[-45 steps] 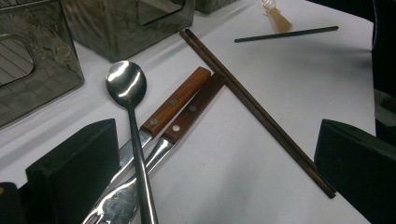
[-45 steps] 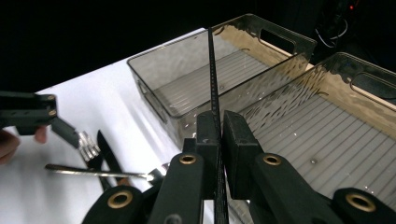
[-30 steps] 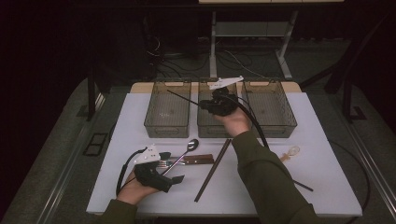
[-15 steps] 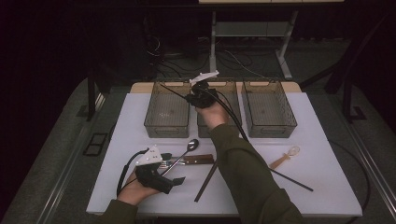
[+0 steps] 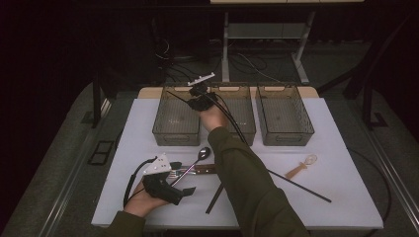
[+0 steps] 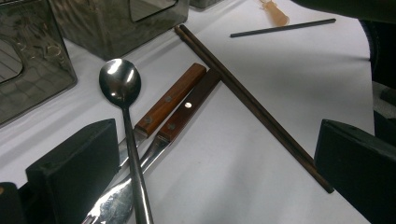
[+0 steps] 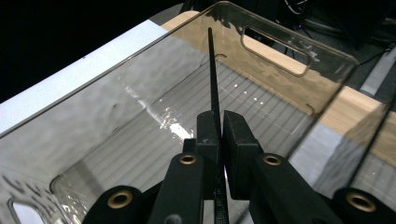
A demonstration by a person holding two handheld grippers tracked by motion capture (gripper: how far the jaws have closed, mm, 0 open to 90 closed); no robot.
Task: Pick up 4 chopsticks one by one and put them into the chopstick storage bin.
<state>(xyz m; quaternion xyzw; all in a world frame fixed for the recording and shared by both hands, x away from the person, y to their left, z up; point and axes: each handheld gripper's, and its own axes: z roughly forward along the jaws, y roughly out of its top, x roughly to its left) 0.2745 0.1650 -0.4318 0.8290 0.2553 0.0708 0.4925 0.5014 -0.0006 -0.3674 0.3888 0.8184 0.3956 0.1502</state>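
Note:
My right gripper [image 7: 220, 122] is shut on a thin black chopstick [image 7: 212, 70] and holds it above the left clear bin [image 7: 116, 93]. From above, that gripper [image 5: 194, 101] hangs over the left bin's [image 5: 175, 133] right rim, with the chopstick [image 5: 177, 96] slanting out to the left. My left gripper [image 5: 183, 178] rests open on the white table near the front edge. Between its jaws [image 6: 215, 154] lie a metal spoon [image 6: 120, 84] and two wood-handled pieces of cutlery [image 6: 180, 100]. It grips nothing.
A middle bin [image 5: 247, 106] and a right bin [image 5: 286, 136] stand beside the left one. A pair of brown chopsticks [image 5: 215, 197], a second black chopstick [image 5: 301, 185] and a small wooden spoon [image 5: 301, 167] lie on the table's front half.
My right gripper carried the black chopstick leftward, from above the middle bin to above the left bin. The left gripper stayed still.

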